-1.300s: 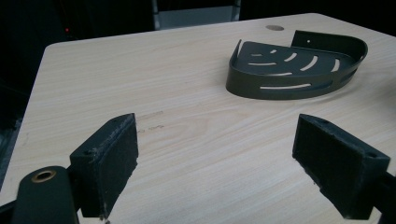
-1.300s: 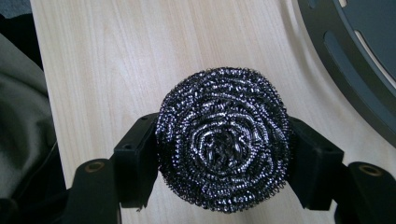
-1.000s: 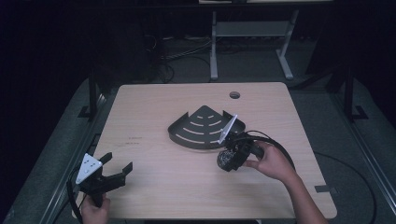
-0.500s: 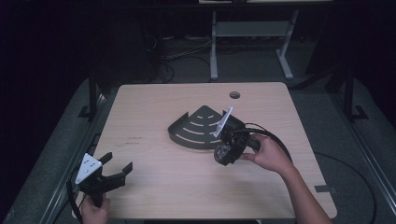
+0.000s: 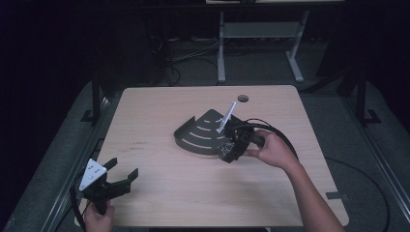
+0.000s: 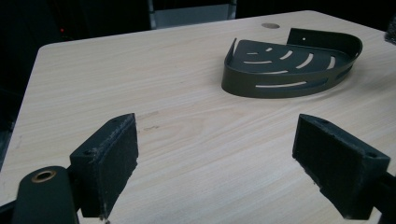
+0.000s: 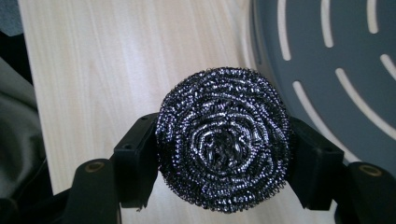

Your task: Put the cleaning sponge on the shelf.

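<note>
A round steel-wool scourer (image 7: 223, 140) sits squeezed between the jaws of my right gripper (image 7: 223, 161), which is shut on it. In the high view that right gripper (image 5: 227, 151) hovers at the near right edge of a dark slotted quarter-round corner tray (image 5: 200, 134) in the middle of the table. The tray (image 7: 336, 70) lies to the upper right in the right gripper view, just beyond the scourer. My left gripper (image 5: 122, 176) rests at the table's near left corner, open, with nothing between its pads (image 6: 112, 158). The tray (image 6: 289, 70) lies far ahead of it.
The wooden table (image 5: 159, 116) has a round cable hole (image 5: 242, 98) near its far edge. A cable loops from the right gripper across the table's right side. Dark floor and a white stand frame (image 5: 256, 34) lie beyond the table.
My right gripper has moved with the scourer a little toward the far side and up, closer over the tray's near edge. The left gripper has stayed put.
</note>
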Action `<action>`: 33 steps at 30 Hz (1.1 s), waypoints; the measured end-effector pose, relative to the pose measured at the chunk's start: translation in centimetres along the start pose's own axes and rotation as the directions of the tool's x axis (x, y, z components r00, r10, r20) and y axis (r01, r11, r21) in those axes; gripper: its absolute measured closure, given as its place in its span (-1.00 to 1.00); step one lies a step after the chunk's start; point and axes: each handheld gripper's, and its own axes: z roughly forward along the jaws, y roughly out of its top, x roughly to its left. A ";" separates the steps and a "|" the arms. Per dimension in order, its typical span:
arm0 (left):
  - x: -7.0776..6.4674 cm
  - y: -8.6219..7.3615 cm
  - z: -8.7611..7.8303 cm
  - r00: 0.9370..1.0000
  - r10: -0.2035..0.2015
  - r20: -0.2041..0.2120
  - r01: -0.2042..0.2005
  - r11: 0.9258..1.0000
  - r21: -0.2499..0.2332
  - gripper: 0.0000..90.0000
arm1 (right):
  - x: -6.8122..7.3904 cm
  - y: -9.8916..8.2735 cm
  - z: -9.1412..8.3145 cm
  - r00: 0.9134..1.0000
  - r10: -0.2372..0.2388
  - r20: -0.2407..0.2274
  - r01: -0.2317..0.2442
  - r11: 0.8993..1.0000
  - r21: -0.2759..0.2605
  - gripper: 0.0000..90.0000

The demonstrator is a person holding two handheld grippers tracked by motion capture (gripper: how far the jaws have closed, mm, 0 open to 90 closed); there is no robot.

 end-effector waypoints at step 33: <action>0.0 0.1 -0.1 1.000 0.002 0.014 -0.001 1.000 -0.007 -0.70 | -3.1 4.3 0.7 1.000 -0.010 -0.016 0.010 0.999 0.031 -0.26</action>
